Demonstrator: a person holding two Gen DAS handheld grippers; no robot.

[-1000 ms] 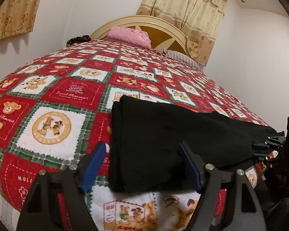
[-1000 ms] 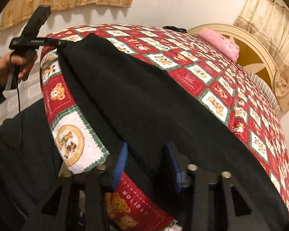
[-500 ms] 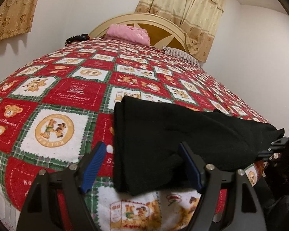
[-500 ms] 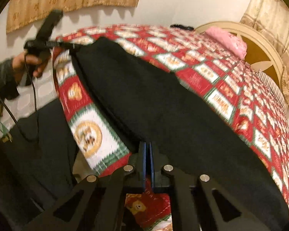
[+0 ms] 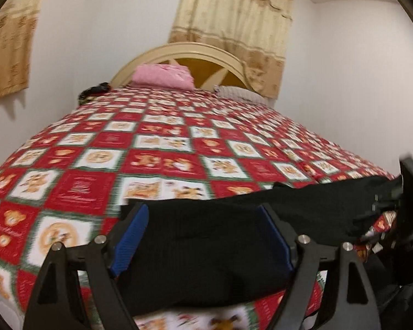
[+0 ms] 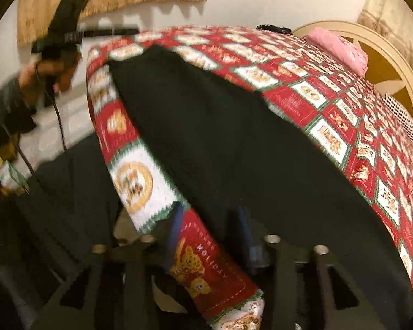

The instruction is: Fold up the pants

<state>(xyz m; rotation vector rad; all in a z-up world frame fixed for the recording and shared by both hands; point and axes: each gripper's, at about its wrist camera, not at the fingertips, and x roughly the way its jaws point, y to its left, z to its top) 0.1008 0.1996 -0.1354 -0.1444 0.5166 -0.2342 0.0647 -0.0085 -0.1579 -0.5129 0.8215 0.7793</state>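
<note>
Black pants [image 5: 220, 242] lie lengthwise along the near edge of a bed with a red, white and green teddy-bear blanket [image 5: 157, 162]. My left gripper [image 5: 202, 209] hovers over one end of them. Its blue pads stand wide apart, the jaws opening, with cloth below and between them but not pinched. In the right wrist view the pants [image 6: 234, 137] run from the left gripper [image 6: 68, 33], held in a hand above their far end, down to my right gripper [image 6: 209, 220]. The right jaws are opening, blurred, around the pants' edge and the blanket's hem, and the pads are off the cloth.
A pink pillow [image 5: 162, 75] and a striped pillow [image 5: 239, 93] rest against the cream headboard [image 5: 206, 52]. A small dark item [image 5: 93, 90] sits at the bed's far left corner. White walls and beige curtains surround the bed. The person's dark clothing [image 6: 68, 192] is close beside the bed edge.
The left gripper has risen and tipped up, so the pants sit lower in its view. The right jaws shut half a second ago and have since parted again, and the right hand has lifted slightly.
</note>
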